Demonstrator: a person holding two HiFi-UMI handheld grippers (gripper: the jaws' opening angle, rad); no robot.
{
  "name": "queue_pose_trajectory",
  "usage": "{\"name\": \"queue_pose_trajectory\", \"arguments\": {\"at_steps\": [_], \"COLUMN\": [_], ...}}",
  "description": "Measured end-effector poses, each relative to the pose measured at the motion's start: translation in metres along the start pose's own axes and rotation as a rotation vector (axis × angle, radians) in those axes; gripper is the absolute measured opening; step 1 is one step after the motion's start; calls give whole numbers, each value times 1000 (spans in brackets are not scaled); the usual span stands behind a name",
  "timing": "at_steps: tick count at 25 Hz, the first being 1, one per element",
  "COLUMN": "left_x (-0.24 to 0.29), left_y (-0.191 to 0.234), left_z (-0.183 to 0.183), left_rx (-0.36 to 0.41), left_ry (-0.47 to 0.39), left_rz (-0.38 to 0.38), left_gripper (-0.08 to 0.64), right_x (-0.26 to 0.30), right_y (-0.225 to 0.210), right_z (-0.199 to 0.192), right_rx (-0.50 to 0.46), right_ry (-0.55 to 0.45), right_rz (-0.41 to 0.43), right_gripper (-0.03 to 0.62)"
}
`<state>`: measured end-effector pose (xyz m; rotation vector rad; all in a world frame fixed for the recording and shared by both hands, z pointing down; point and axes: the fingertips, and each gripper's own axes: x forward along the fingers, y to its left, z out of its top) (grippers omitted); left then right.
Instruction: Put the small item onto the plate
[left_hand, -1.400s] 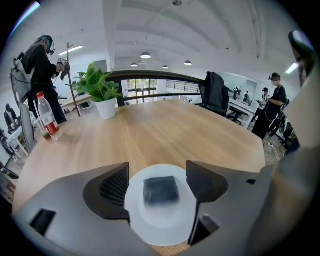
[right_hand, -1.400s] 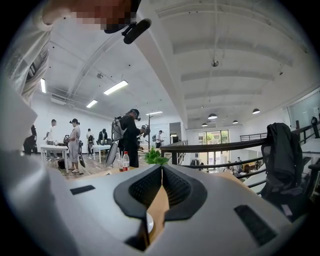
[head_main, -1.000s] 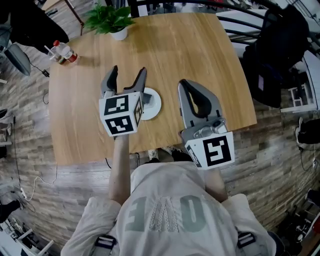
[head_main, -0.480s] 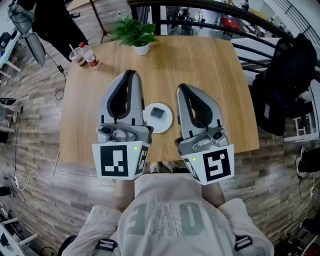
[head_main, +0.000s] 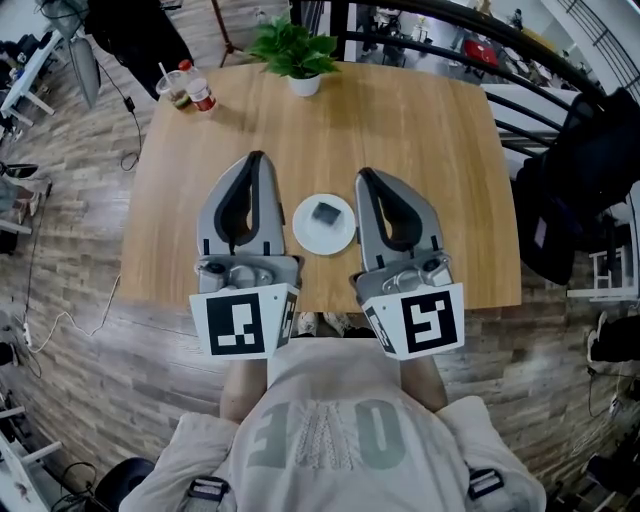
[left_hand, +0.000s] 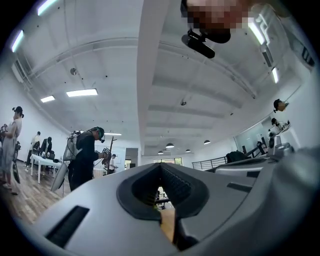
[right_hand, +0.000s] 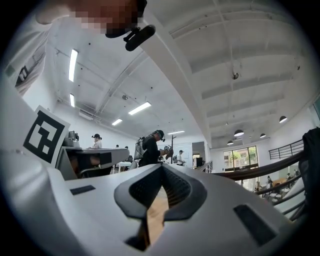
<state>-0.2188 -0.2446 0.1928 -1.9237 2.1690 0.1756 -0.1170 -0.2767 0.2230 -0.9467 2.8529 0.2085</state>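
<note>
Dark item (head_main: 326, 212) lying on white plate (head_main: 308, 238), toward near edge of table (head_main: 430, 150). Flanked by left gripper (head_main: 254, 160) and right gripper (head_main: 364, 176), both pressed together, nothing pinched. Risk: careless sideways swing clipping plate, sliding it off near edge.

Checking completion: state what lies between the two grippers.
The head view shows the white plate, carrying the small dark item, on the table between the left gripper and the right gripper.

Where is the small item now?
In the head view the small item lies on the plate, between the left gripper and right gripper.
</note>
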Motion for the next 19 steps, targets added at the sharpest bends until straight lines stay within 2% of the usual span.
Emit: {"name": "queue_pose_trajectory", "arguments": {"at_steps": [6, 13, 19], "left_x": [-5, -7, -7], "left_y": [10, 15, 10], "left_z": [3, -5, -2], "left_rx": [5, 0, -6], "left_ry": [-7, 21, -13], "left_rz": [27, 24, -43], "left_gripper": [8, 8, 8], "right_x": [0, 1, 2], "right_y": [0, 1, 8], "right_z": [-3, -8, -12], "right_rx": [10, -13, -13], "right_ry": [14, 40, 56], "right_rz": [-6, -31, -4], "right_gripper": [17, 17, 17]}}
